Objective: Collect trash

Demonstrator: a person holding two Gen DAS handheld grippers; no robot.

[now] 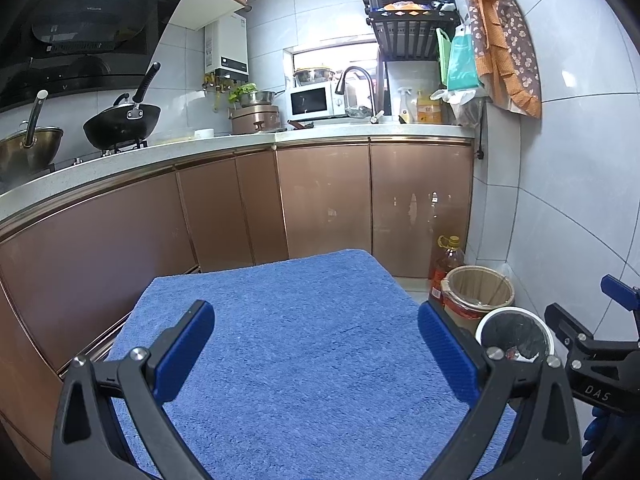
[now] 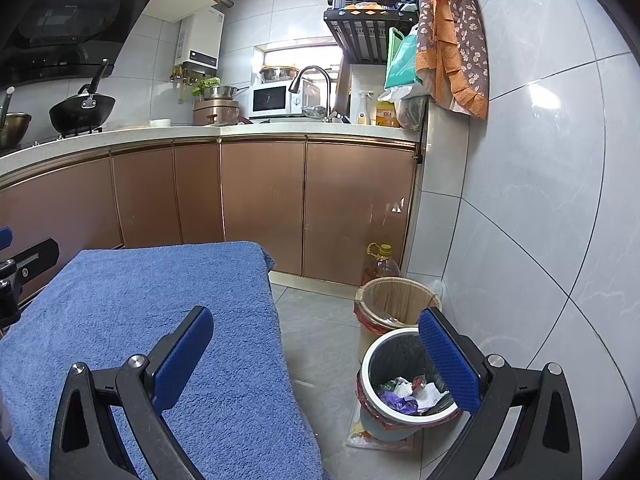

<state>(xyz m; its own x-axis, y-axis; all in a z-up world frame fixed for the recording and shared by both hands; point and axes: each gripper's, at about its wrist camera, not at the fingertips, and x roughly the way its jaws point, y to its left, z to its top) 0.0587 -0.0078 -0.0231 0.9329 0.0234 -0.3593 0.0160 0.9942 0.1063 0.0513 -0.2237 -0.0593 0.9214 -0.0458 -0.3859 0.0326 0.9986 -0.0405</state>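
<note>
A white trash bin [image 2: 374,364] with a black liner stands on the floor right of the blue-towelled table [image 2: 140,320]. Crumpled white and purple trash [image 2: 404,394] lies inside it. The bin also shows in the left wrist view [image 1: 516,338]. My right gripper [image 2: 316,360] is open and empty, between the table's right edge and the bin. My left gripper [image 1: 316,356] is open and empty above the blue towel [image 1: 300,340]. No loose trash shows on the towel. The right gripper's body shows at the right edge of the left wrist view [image 1: 592,344].
A second bin with a tan liner [image 2: 400,300] stands behind the white one, next to an oil bottle [image 2: 382,264]. Brown cabinets [image 2: 260,200] and a counter with a wok [image 2: 82,112], microwave [image 2: 274,100] and sink tap are ahead. A tiled wall [image 2: 540,200] is at right.
</note>
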